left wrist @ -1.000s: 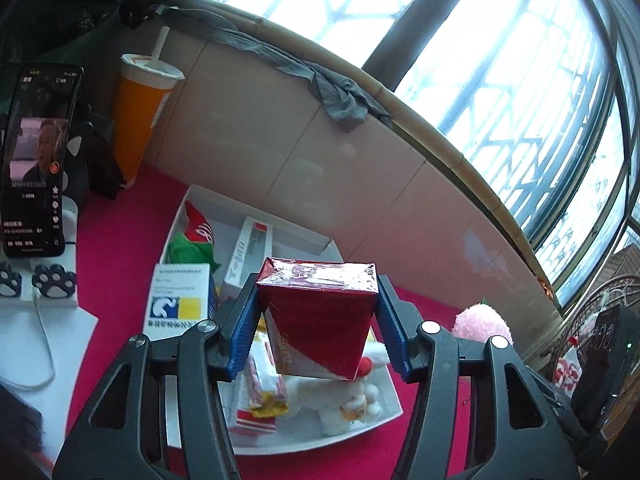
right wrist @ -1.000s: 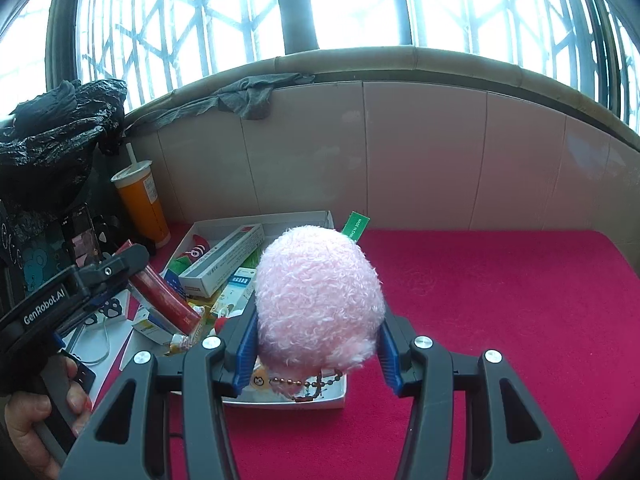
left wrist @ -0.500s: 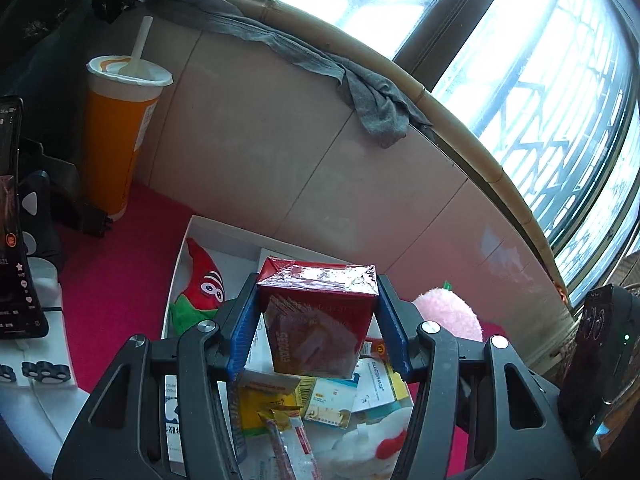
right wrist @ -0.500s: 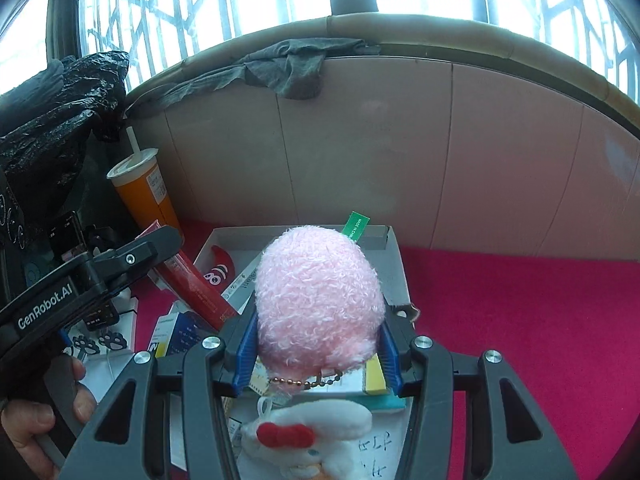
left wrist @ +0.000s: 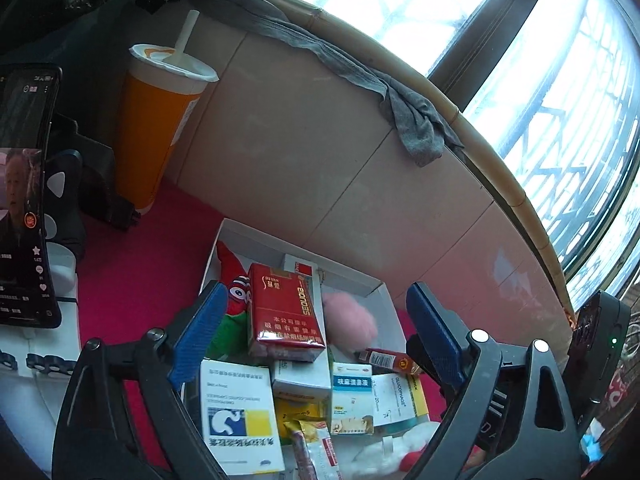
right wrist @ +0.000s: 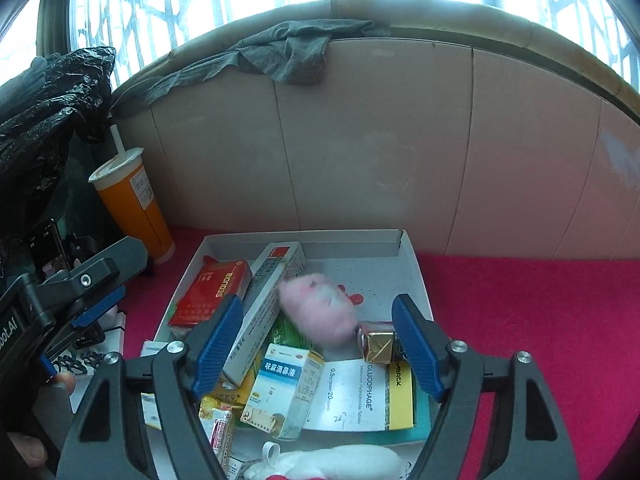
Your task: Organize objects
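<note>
Left gripper (left wrist: 316, 344) jaws just opened wide, nothing gripped, red cig pack (left wrist: 285, 314) lying in white tray (right wrist: 416, 276), right gripper (right wrist: 316, 348) just opened too, pink plush (right wrist: 318, 306) loose in tray w/ med boxes (right wrist: 288, 388)

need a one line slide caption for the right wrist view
Right gripper, jaws just opened, above a white tray where the pink plush ball lies among medicine boxes.

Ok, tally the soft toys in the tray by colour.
Pink toy: 1
White toy: 1
Red-and-green toy: 1
Total: 3
</note>
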`<action>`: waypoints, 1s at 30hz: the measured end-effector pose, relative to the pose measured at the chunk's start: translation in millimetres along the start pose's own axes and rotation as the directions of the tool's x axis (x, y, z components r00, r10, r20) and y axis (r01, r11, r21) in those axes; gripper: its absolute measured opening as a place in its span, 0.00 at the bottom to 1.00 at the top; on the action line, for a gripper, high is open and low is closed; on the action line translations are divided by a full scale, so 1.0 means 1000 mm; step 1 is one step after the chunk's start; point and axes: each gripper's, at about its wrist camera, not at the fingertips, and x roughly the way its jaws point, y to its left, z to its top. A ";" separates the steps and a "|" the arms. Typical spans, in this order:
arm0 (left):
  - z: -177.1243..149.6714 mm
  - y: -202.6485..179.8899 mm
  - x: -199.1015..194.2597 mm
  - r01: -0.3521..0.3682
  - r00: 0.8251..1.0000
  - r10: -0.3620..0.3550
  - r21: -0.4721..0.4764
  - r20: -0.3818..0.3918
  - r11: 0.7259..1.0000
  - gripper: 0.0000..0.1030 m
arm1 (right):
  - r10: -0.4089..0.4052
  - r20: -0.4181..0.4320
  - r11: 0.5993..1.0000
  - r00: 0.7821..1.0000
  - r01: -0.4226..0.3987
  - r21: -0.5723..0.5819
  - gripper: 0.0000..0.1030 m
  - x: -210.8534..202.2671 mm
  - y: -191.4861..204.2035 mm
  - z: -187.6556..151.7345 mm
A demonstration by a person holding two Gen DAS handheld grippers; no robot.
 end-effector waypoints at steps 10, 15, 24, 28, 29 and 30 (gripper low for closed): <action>-0.018 -0.022 -0.023 -0.044 0.999 0.043 0.069 0.018 0.997 0.89 | 0.025 0.039 1.000 0.999 -0.025 -0.004 0.76 -0.037 0.001 -0.015; -0.031 -0.035 -0.032 -0.125 0.992 0.120 0.143 0.042 0.982 0.89 | 0.026 0.052 1.000 0.998 -0.025 -0.016 0.80 -0.051 -0.001 -0.029; -0.055 -0.046 -0.053 -0.249 0.968 0.233 0.248 0.092 0.936 1.00 | -0.025 0.099 0.999 0.995 0.027 -0.024 0.86 -0.090 -0.022 -0.066; -0.063 -0.056 -0.069 -0.238 0.971 0.219 0.267 0.100 0.934 1.00 | -0.029 0.148 0.998 0.989 0.036 -0.042 0.87 -0.119 -0.027 -0.079; -0.065 -0.059 -0.074 -0.236 0.971 0.214 0.275 0.110 0.932 1.00 | -0.027 0.155 0.998 0.988 0.034 -0.044 0.87 -0.127 -0.029 -0.082; -0.067 -0.063 -0.079 -0.235 0.970 0.209 0.284 0.121 0.929 1.00 | -0.025 0.157 0.998 0.987 0.033 -0.046 0.87 -0.134 -0.030 -0.084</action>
